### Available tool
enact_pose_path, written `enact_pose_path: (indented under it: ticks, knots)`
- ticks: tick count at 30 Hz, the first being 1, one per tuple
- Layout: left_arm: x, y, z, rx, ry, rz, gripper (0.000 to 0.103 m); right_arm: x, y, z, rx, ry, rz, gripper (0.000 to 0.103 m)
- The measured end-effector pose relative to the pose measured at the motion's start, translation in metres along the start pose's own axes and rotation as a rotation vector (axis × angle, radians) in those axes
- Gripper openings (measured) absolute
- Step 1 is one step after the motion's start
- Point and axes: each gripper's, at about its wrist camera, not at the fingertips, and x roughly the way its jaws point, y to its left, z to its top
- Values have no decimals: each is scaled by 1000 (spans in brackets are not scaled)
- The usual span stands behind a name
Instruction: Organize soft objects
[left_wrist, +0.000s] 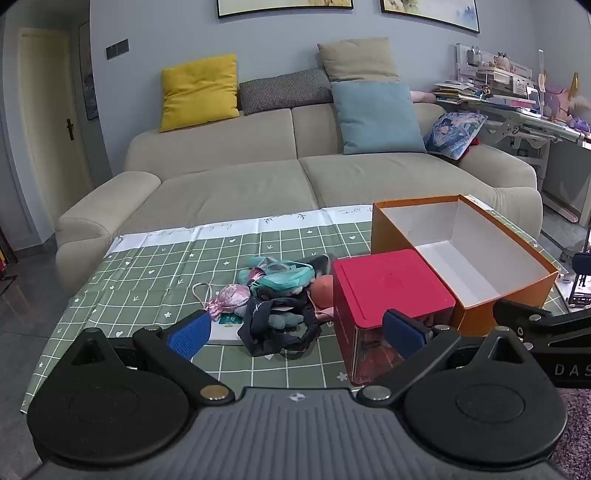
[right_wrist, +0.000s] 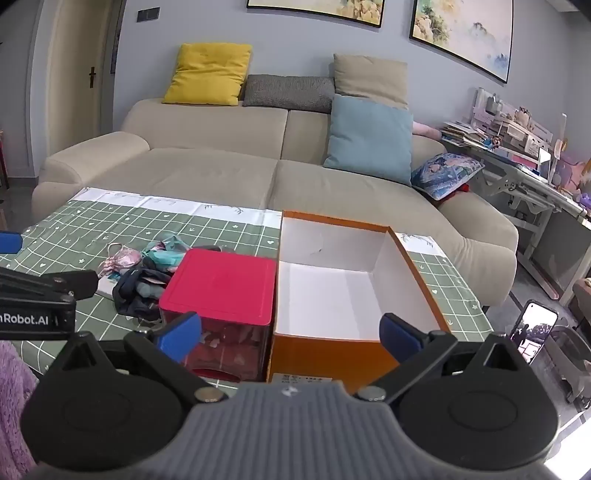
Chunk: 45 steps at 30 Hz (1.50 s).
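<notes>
A pile of soft objects (left_wrist: 280, 295) lies on the green checked tablecloth (left_wrist: 155, 273): a teal pouch (left_wrist: 284, 278), a pink shiny pouch (left_wrist: 231, 297), dark garments (left_wrist: 273, 325) and an orange piece (left_wrist: 323, 290). The pile also shows in the right wrist view (right_wrist: 144, 277). An open empty orange box (left_wrist: 461, 258) (right_wrist: 332, 291) stands right of a red-lidded box (left_wrist: 388, 295) (right_wrist: 221, 288). My left gripper (left_wrist: 295, 332) is open and empty, just short of the pile. My right gripper (right_wrist: 290, 338) is open and empty, at the near edge of the two boxes.
A beige sofa (left_wrist: 295, 177) with yellow, grey, tan and blue cushions stands behind the table. A cluttered desk (left_wrist: 517, 110) is at the right. A phone on a stand (right_wrist: 533, 332) is right of the table. A white card (left_wrist: 225, 332) lies under the pile.
</notes>
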Motion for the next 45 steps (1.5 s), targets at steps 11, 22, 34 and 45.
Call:
enact_pose_path:
  ticks: [11, 22, 34, 45]
  knots:
    - [0, 0, 0, -4, -2, -2, 103, 0, 1, 2, -8, 0, -3, 101]
    - [0, 0, -2, -8, 2, 0, 103, 1, 3, 0, -9, 6, -5, 101]
    - [1, 0, -5, -11, 5, 0, 103, 3, 2, -2, -12, 10, -2, 101]
    - [4, 0, -8, -16, 14, -4, 103, 4, 1, -2, -6, 20, -4, 101]
